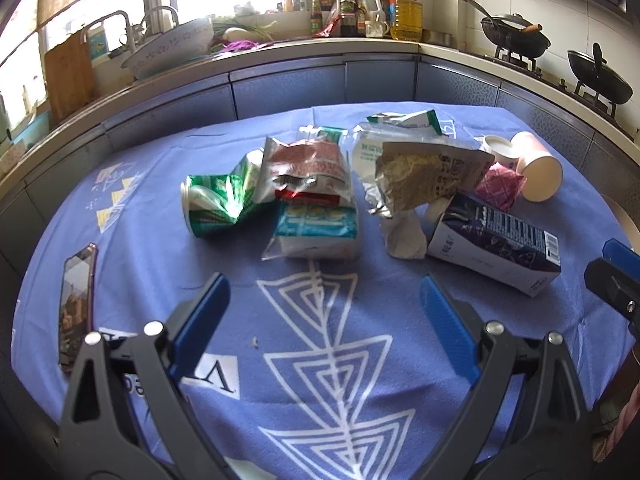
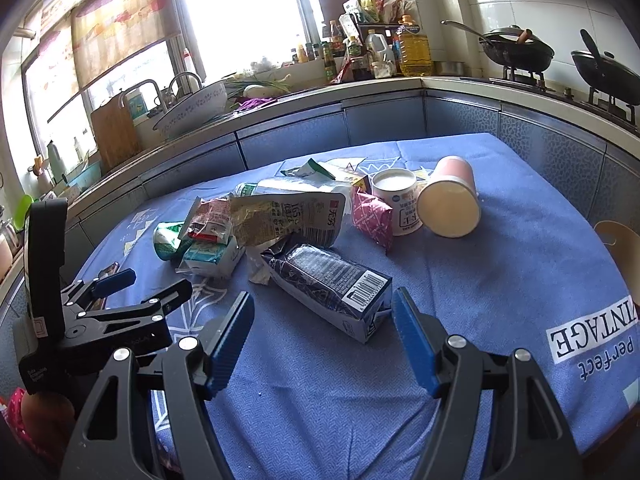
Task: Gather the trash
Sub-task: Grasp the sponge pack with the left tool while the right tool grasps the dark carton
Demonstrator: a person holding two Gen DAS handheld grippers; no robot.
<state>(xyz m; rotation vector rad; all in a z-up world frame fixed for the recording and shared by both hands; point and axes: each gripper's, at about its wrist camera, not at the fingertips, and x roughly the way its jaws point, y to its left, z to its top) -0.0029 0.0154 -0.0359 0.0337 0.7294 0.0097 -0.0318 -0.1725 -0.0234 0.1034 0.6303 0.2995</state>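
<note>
Both pairs of jaws stand wide with nothing between them: your left gripper (image 1: 324,300) hovers over bare blue patterned tablecloth (image 1: 160,208), and your right gripper (image 2: 323,318) hangs just short of the dark navy rectangular carton (image 2: 332,286), whose barcoded end lies at 12 o'clock from the fingertips, not touching them. From your left wrist view, the trash is heaped at 12 o'clock: a crushed green and white paper cup (image 1: 212,204) at 11, a red and white crumpled wrapper (image 1: 308,172) over a teal and white small carton (image 1: 316,232), then a brownish-gold foil pouch (image 1: 424,180) at 1. A pink paper cup on its side (image 1: 538,170) lies at 2, beside a magenta patterned wrapper (image 1: 500,184). A smartphone (image 1: 78,300) rests flat at 9 o'clock.
</note>
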